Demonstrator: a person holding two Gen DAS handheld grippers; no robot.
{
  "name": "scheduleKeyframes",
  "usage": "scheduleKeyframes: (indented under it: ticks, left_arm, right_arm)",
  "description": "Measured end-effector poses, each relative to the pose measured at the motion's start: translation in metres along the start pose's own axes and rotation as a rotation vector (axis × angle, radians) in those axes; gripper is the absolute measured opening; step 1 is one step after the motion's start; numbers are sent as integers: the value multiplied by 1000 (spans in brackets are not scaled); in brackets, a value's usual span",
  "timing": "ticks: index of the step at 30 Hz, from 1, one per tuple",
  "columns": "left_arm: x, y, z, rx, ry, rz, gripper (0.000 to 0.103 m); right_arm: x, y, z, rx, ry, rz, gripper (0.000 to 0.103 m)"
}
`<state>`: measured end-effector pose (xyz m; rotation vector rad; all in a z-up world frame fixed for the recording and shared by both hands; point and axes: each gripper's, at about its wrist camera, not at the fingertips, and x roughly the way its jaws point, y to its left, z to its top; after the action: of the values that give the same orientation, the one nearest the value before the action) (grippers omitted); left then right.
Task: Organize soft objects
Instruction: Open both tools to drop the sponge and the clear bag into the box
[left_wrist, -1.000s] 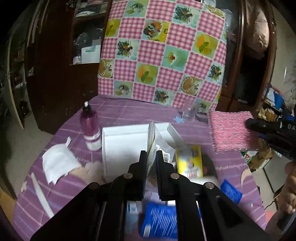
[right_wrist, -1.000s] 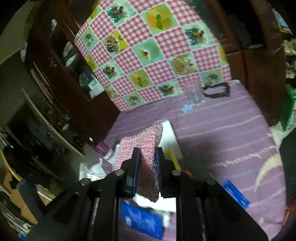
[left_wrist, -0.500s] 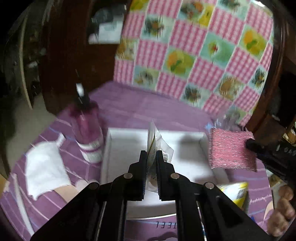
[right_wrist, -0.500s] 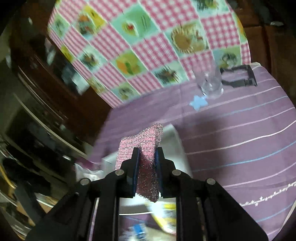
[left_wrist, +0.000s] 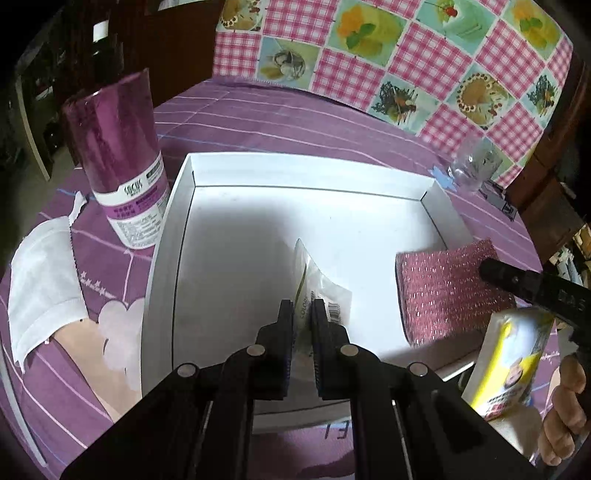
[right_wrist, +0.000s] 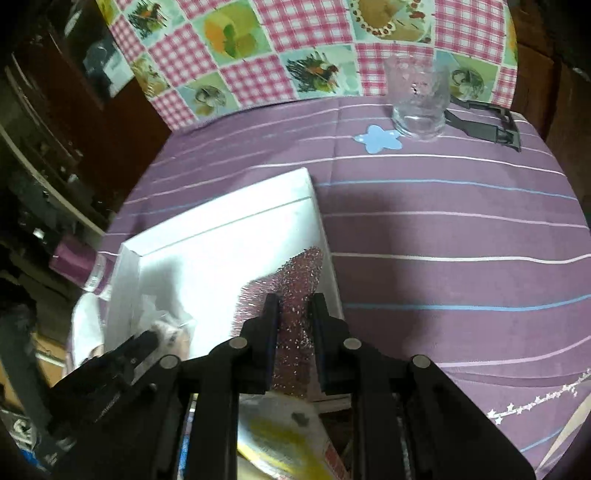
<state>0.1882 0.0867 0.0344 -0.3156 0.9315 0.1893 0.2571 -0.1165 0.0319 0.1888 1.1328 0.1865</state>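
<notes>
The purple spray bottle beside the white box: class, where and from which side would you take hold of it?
Grip the purple spray bottle around its straight cylindrical body, above the white label. It stands upright, with the white box close on one side, so come level from the open side facing away from the box.

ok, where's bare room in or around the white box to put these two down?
The white box floor is bare at its far end and left half. The packet in the left gripper hangs near-centre; the pink scrubber in the right gripper sits over the right wall. Striped cloth right of the box is clear. It is crowded by the purple bottle and yellow pack.
</notes>
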Motion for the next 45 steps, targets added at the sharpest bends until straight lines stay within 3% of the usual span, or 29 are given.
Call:
scheduleKeyframes:
  ticks: [4, 6, 8, 11, 12, 22, 27, 35, 42, 45]
  left_arm:
    - [-1, 0, -8, 4, -2, 3, 10]
    - [-4, -1, -10, 7, -21, 0, 13]
    - [-8, -1, -12, 11, -50, -5, 34]
    - [-16, -3, -13, 20, -104, 0, 64]
    - [-20, -4, -13, 23, -124, 3, 65]
    - [-76, -16, -13, 72, -315, 41, 67]
    - [-111, -20, -20, 84, -371, 43, 79]
    - [-145, -8, -65, 128, -381, -16, 82]
    - [-167, 5, -116, 122, -383, -136, 82]
    - [-171, -2, -131, 153, -391, -123, 82]
  right_arm:
    - [3, 3, -1, -3, -3, -9, 26]
    - [-5, 4, -1, -5, -48, -5, 28]
    - [-15, 6, 0, -6, -94, 12, 31]
    - [-32, 4, 2, 19, -151, 84, 59]
    - [-38, 4, 2, 26, -174, 101, 63]
    - [-101, 19, 0, -17, -320, 15, 67]
    - [-128, 26, -12, -61, -326, -31, 68]
    - [-167, 4, -68, -120, -356, -65, 68]
    - [-181, -28, -135, -102, -320, -79, 68]
    - [-178, -34, -159, -103, -303, -61, 68]
